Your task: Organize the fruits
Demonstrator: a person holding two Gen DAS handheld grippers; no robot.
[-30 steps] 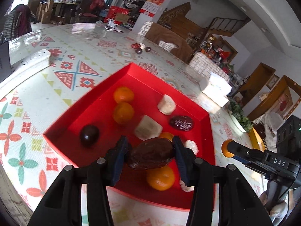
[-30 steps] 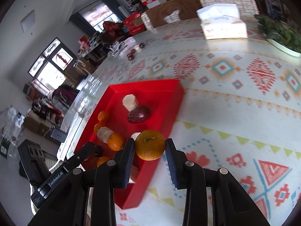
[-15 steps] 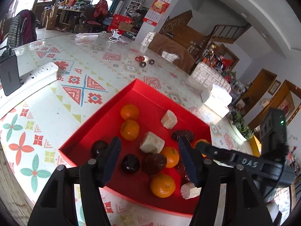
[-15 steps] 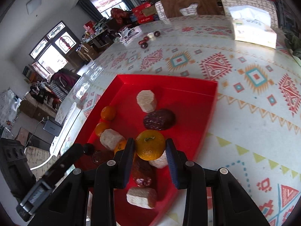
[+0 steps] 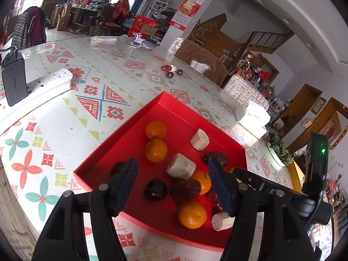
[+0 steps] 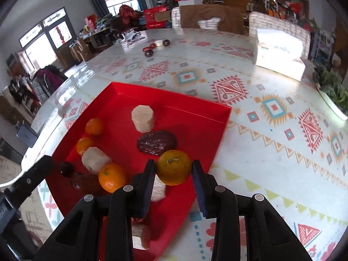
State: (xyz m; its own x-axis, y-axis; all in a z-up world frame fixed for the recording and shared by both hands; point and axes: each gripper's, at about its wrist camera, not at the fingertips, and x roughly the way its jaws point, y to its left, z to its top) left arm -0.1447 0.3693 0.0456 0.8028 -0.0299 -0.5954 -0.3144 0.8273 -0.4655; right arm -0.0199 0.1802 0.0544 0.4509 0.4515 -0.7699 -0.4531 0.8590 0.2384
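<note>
Holding a mandarin point(image 6: 174, 167) between its two pads, the right gripper point(image 6: 174, 171) sits at lower centre of the right wrist view, above the near right part of the red tray point(image 6: 171, 100); whether the fruit touches the tray floor cannot be told. Just beyond the held mandarin lies a dark date point(image 6: 156, 141), with a pale peeled chunk point(image 6: 143, 116) farther up the frame. A second mandarin point(image 6: 112, 177) lies to the left, beside another pale chunk point(image 6: 94, 159), and two smaller mandarins point(image 6: 94, 126) lie near the tray's left wall.

The left gripper point(image 5: 174, 184), seen in the left wrist view, has its fingers spread wide and holds nothing; it hangs over the tray's near edge. Between its fingers in the picture lie a dark round fruit point(image 5: 156, 189) and a large brown date point(image 5: 184, 190), both resting on the tray floor, with a loose mandarin point(image 5: 192, 214) toward the lower right.

Judged from this layout, the step in hand is the placing of the right gripper's mandarin in the tray, the left gripper being free for its next pick. The next move probably calls for lowering the mandarin onto bare red floor clear of the date, then spreading the pads gently, since a round fruit will roll.

The patterned tablecloth point(image 6: 271, 108) surrounds the tray; a white tissue box point(image 6: 280, 54) stands at upper right.
</note>
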